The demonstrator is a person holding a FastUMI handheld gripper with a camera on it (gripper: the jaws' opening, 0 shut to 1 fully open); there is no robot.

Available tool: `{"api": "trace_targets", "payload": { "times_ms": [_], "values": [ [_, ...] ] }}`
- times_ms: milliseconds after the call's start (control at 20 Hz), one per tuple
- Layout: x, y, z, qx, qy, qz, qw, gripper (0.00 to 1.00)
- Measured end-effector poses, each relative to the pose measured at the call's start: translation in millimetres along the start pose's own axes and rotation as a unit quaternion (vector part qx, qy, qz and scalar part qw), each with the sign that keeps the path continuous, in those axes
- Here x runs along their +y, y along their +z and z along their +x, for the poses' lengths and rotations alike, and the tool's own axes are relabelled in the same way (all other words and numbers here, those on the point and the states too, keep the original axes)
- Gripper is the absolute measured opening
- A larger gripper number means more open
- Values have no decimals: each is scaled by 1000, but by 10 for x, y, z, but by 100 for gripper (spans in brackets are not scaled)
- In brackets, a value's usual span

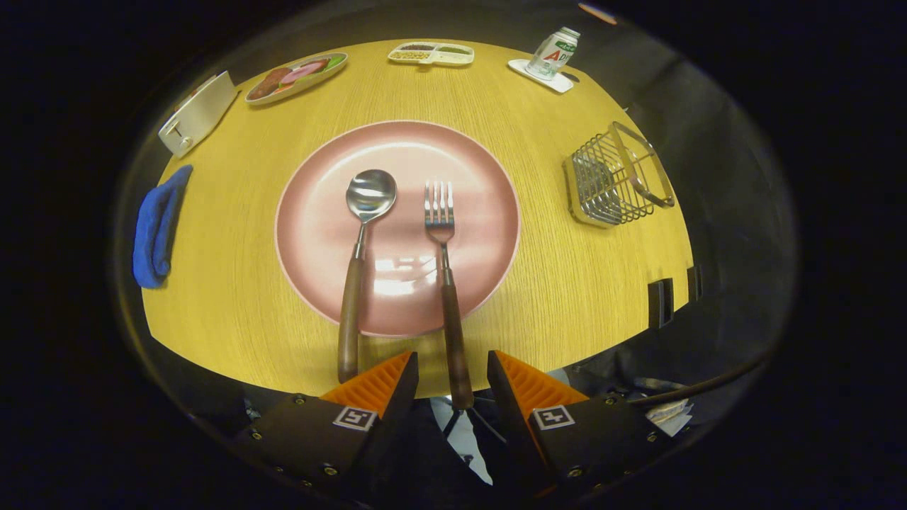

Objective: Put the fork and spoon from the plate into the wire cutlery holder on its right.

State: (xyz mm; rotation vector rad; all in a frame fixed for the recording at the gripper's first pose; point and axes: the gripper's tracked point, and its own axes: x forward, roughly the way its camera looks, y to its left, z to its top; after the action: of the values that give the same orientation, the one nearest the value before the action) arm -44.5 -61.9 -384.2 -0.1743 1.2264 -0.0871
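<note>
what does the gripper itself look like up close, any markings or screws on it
The gripper has two wedge-shaped fingers that taper to narrow tips, their sloping faces ribbed with fine ridges. Each sits on a dark, blocky mount carrying a small square black-and-white tag, one per side. Small round screws dot the mounts' lower edges.

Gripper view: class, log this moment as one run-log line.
gripper open, astride fork handle | spoon on plate | wire holder empty

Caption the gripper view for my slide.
Open gripper straddles the fork handle; spoon beside it on plate.
</note>
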Motion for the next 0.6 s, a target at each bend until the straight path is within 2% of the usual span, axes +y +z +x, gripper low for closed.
{"api": "trace_targets", "payload": {
  "times_ms": [250,350,400,450,600],
  "values": [
    [-36,-84,179,28,-6,-15,999,63],
    [-67,-106,220,34,-15,-29,999,49],
    [-39,-112,234,35,-9,-36,999,34],
    [-33,-130,240,39,-12,-42,998,24],
    [-49,-92,195,37,-18,-56,998,16]
  ]
}}
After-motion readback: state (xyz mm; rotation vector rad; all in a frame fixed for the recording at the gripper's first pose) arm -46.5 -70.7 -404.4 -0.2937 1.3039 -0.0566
